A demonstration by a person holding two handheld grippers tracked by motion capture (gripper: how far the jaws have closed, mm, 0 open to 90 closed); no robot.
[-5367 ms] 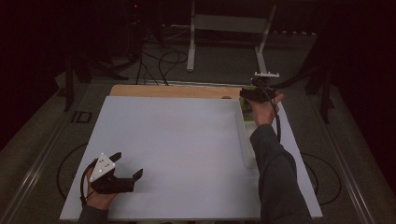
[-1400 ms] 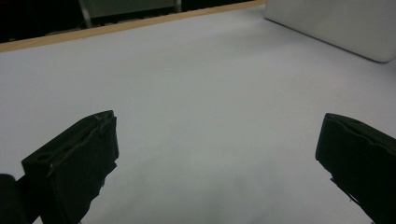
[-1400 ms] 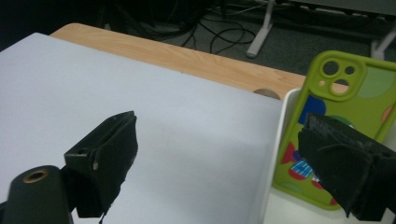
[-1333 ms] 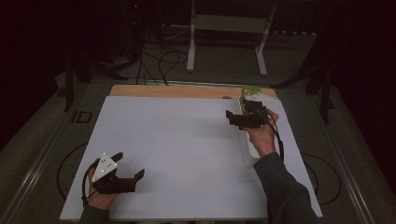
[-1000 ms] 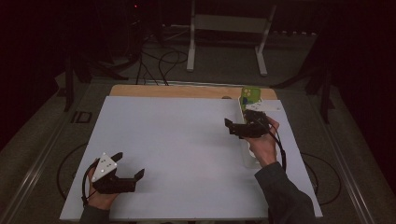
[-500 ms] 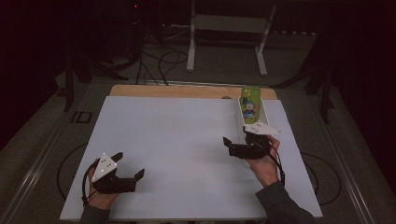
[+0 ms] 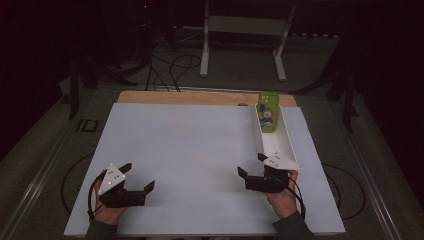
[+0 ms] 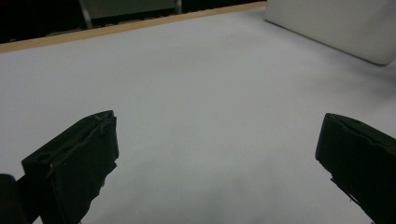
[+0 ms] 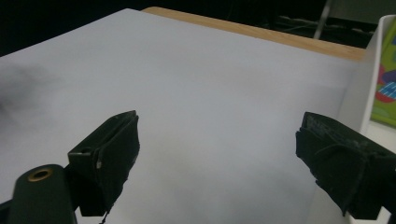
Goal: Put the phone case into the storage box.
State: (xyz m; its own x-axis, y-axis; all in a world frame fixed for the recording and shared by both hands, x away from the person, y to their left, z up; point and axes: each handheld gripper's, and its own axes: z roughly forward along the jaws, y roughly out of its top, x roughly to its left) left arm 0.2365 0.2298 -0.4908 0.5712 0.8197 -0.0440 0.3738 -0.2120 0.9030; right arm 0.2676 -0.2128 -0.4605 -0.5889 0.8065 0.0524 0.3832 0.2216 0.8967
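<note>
Tray (image 7: pixel 285 141) runs lengthwise away from the wide-open, empty right gripper (image 7: pixel 252 172) at its near end; green packet (image 7: pixel 267 113) lies at its far end, left gripper (image 7: pixel 136 178) well apart, also wide.

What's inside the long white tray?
A green card with a cartoon figure on it leans at the far end of the white tray. The rest of the tray floor looks bare. The tray's near end is hidden behind the right gripper.

We see dim, even light on the white rectangular table sheet (image 7: pixel 190 150), with darkness all around it. Nearby black jaws blur softly, casting faint shadows on that sheet.
</note>
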